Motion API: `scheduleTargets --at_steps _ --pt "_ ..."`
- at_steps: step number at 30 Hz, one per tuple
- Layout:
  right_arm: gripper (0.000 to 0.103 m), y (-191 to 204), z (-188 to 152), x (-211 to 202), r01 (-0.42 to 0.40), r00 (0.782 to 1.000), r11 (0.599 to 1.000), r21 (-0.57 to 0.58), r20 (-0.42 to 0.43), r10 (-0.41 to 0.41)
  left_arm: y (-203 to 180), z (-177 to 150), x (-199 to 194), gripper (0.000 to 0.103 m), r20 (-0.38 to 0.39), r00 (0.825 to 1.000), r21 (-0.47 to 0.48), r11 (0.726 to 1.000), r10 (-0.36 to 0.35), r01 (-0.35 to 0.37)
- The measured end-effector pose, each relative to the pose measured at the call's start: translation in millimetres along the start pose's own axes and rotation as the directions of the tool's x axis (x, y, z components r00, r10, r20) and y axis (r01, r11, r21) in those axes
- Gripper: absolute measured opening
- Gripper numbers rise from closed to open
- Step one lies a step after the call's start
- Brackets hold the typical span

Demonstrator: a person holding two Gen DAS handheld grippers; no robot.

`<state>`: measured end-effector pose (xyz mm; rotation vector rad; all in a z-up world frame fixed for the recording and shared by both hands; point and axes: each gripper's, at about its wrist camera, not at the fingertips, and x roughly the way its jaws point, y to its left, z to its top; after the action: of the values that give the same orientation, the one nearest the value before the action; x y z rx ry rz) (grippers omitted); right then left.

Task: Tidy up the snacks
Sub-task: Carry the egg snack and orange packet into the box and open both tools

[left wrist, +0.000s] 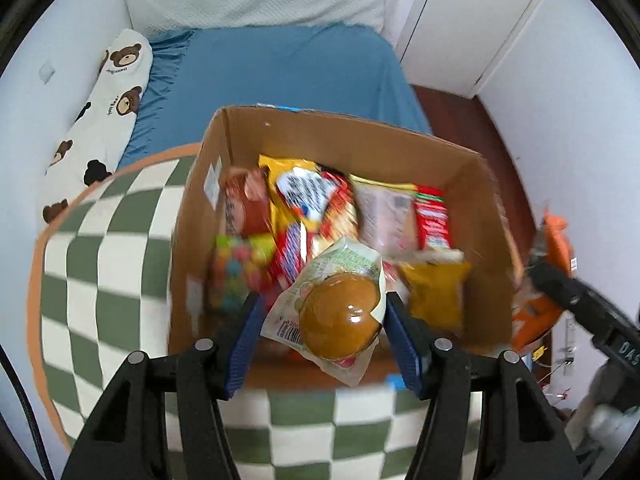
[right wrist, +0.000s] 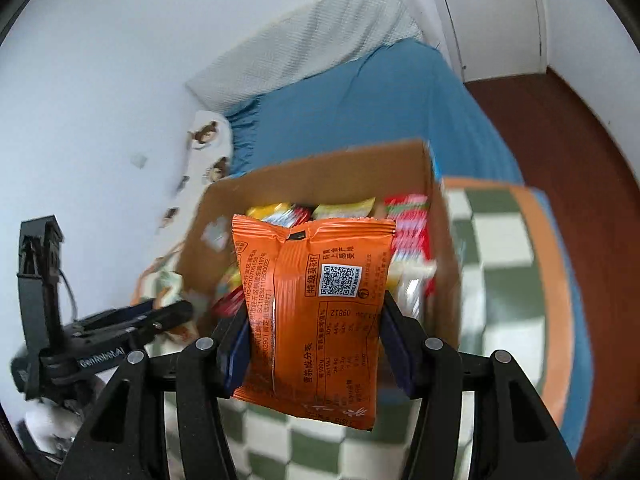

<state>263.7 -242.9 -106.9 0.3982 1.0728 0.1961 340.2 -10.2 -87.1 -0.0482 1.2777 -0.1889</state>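
My left gripper (left wrist: pixel 320 316) is shut on a wrapped round brown bun (left wrist: pixel 340 316) in a clear and white packet, held above the near side of an open cardboard box (left wrist: pixel 192 240). Inside the box lie several snack packets (left wrist: pixel 308 204) in red, yellow and pink. My right gripper (right wrist: pixel 314 320) is shut on an orange snack bag (right wrist: pixel 316 312) with a QR code, held upright in front of the same cardboard box (right wrist: pixel 320 176). In the left wrist view, the right gripper (left wrist: pixel 568 292) with the orange bag (left wrist: pixel 536 320) shows past the box's right wall.
The box stands on a green and white checked mat (left wrist: pixel 100 280) with an orange border, on a bed with a blue sheet (left wrist: pixel 280 72). A bear-print pillow (left wrist: pixel 100 120) lies along the wall. A white door (left wrist: pixel 472 20) and dark red floor (right wrist: pixel 580 140) are to the right.
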Motion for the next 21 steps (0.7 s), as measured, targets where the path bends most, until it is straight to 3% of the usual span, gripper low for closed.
scheduleTargets --at_steps 5,11,12,13,15,16,21 --pt "0.059 2 50 49 0.118 0.990 0.992 -0.044 -0.070 -0.121 22 47 53 0.058 -0.098 0.993 -0.013 0.997 0.071 -0.073" --pt "0.059 8 73 108 0.199 0.964 0.976 -0.090 -0.159 -0.211 32 67 95 0.060 -0.160 0.980 0.022 0.993 0.116 -0.114" --pt "0.062 7 74 117 0.199 0.962 0.976 -0.085 -0.172 -0.211 32 68 100 0.060 -0.168 0.979 0.025 0.994 0.113 -0.111" --pt "0.074 6 74 130 0.200 0.956 0.976 -0.084 -0.202 -0.214 33 69 102 0.060 -0.173 0.979 0.027 0.994 0.112 -0.109" --pt "0.098 1 73 143 0.206 0.949 0.976 -0.074 -0.228 -0.217 34 70 108 0.072 -0.172 0.978 0.023 0.993 0.121 -0.119" --pt "0.098 -1 72 147 0.205 0.949 0.976 -0.072 -0.231 -0.216 35 71 111 0.085 -0.171 0.979 0.021 0.993 0.115 -0.113" --pt "0.098 -7 65 149 0.240 0.939 0.968 -0.077 -0.235 -0.251 37 71 108 0.087 -0.131 0.988 -0.019 0.997 0.078 -0.081"
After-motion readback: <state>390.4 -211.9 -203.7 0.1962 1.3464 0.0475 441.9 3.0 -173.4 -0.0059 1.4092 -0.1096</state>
